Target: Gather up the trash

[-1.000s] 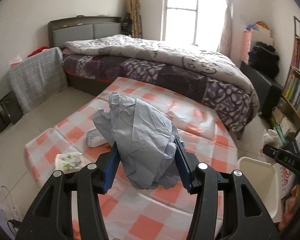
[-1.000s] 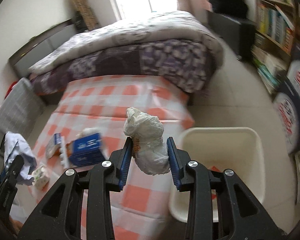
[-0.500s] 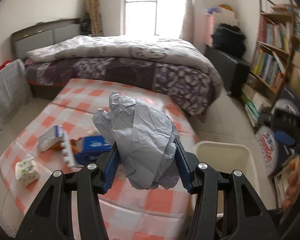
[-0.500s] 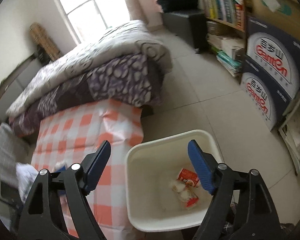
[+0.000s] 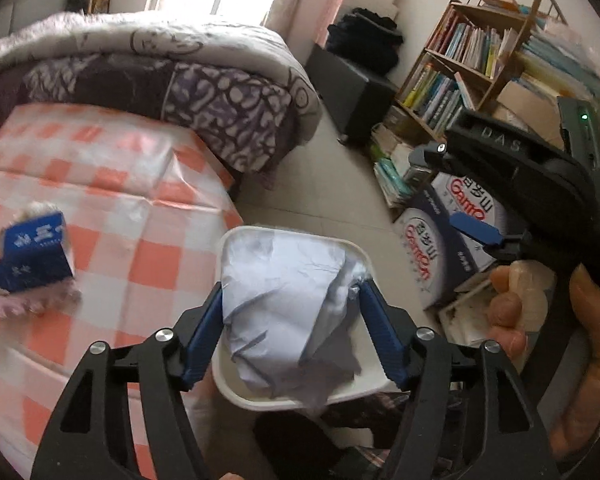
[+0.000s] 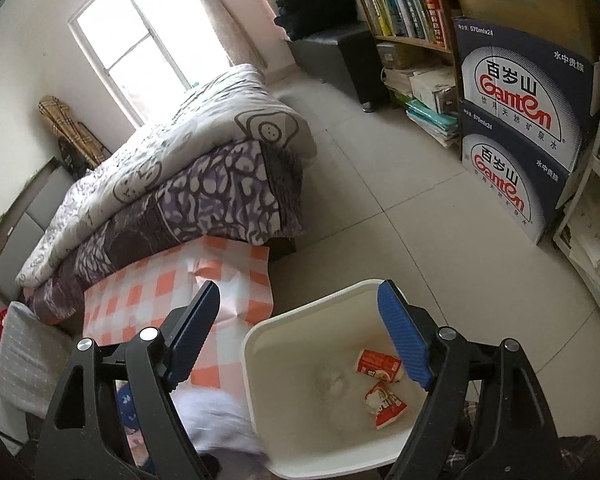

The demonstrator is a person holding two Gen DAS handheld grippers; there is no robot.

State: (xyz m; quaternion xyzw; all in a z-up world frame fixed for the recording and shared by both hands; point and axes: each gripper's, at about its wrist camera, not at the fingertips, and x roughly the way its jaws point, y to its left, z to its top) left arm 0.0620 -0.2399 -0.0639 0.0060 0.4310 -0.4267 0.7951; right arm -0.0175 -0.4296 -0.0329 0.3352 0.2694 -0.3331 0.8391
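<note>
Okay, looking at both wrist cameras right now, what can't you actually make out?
- Left wrist: the crumpled paper in the left hand-held gripper hides the inside of the white bin.
- Left wrist: the blue box is motion-blurred, its print unreadable.
- Right wrist: the pale wad in the bin is too washed out to identify.

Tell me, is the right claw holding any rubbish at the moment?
No, the right gripper is spread wide with nothing between its blue pads, hovering over the white bin.
</note>
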